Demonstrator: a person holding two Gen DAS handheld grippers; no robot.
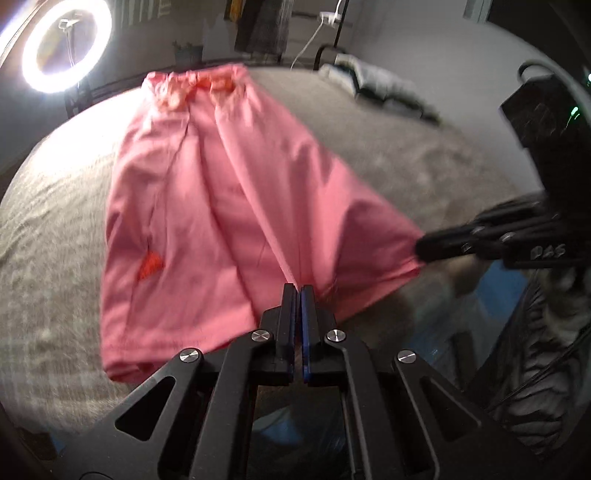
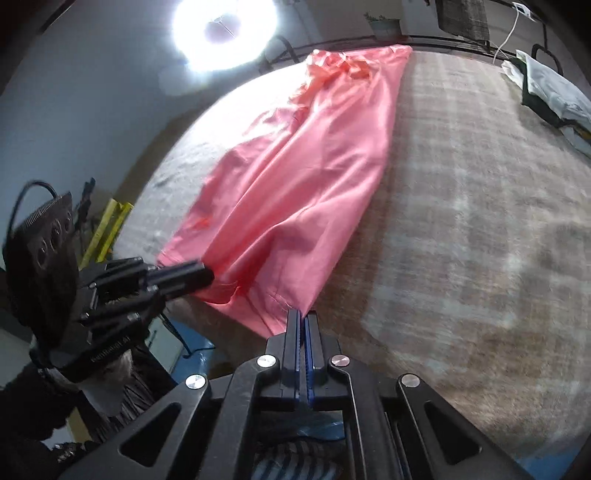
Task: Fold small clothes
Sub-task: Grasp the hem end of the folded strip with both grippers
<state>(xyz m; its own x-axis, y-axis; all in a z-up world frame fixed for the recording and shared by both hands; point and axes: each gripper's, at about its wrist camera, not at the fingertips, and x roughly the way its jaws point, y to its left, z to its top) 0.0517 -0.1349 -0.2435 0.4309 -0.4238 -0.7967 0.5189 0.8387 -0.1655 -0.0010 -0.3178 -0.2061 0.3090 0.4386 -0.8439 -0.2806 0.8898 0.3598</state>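
Pink shorts (image 1: pixel 207 192) (image 2: pixel 295 177) lie lengthwise on a grey-beige checked blanket (image 1: pixel 406 155) (image 2: pixel 480 221), the drawstring waistband at the far end. A small orange-red patch (image 1: pixel 149 264) shows near the left side seam. My left gripper (image 1: pixel 299 290) is shut on the near hem, the cloth pinched between its blue pads. In the right wrist view the left gripper (image 2: pixel 208 275) comes in from the left, clamped on the hem. My right gripper (image 2: pixel 303 315) is shut on the hem's right corner. The left wrist view shows the right gripper (image 1: pixel 421 248) pulling that corner taut.
A bright ring light (image 1: pixel 62 48) (image 2: pixel 225 29) stands beyond the far left edge. A pile of folded clothes (image 1: pixel 384 85) (image 2: pixel 554 96) rests at the far right corner. A yellow frame (image 2: pixel 107 225) stands off the left side. The blanket's near edge runs just under both grippers.
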